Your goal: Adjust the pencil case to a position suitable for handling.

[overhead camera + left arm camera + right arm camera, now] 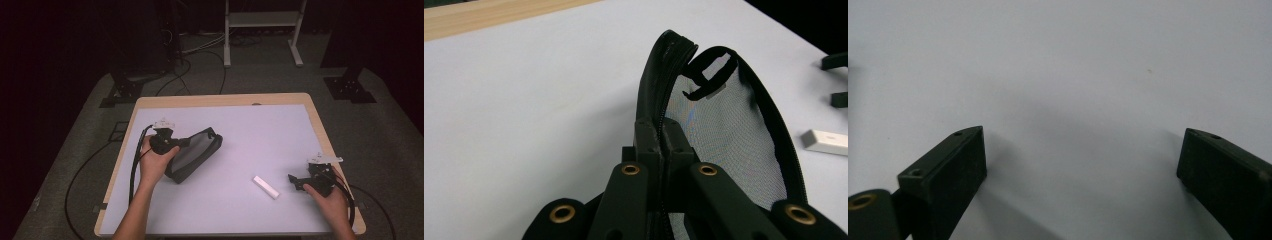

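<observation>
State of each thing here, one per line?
mesh pouch: unzipped, mouth gaping, one zipper edge pinched.
left gripper: shut on the pouch's zipper edge.
right gripper: open, nothing between its fingers.
white block: lying flat on the table, untouched, apart from both grippers.

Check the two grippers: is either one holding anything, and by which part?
The left gripper is shut on the black mesh pouch, pinching its zippered edge. The right gripper is open over bare table, holding nothing.
</observation>
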Motion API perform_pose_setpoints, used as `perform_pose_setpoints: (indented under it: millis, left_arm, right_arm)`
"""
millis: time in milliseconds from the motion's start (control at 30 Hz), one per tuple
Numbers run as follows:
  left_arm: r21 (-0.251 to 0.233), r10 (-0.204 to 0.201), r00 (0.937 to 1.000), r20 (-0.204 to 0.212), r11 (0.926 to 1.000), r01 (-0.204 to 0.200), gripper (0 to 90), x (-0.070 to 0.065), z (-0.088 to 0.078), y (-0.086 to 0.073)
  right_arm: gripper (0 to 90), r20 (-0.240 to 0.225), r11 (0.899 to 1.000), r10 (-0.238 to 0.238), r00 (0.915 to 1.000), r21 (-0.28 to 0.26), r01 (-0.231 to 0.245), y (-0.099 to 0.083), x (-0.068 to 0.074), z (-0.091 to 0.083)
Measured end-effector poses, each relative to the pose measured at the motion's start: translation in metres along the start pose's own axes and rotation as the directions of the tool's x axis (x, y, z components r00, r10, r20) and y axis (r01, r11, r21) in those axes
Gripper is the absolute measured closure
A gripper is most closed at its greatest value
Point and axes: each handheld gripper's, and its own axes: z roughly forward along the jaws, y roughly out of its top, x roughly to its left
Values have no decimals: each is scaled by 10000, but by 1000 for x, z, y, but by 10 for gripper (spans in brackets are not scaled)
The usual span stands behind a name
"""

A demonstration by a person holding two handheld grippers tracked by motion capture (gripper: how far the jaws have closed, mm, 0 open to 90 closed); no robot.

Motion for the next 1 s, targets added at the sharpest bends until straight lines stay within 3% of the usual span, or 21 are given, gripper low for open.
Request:
perform_pose_setpoints:
  millis: [500,1000]
  left_arm:
    - [398,395,9951,908,9983,-432,885,-25,6,-5]
    - [840,461,9784,2016,9944,-642,885,-48,24,-12]
  right_arm:
    - [48,0,10000,2,10000,-2,-2,0,0,0]
    - [48,2,10000,-3,10000,-1,3,0,0,0]
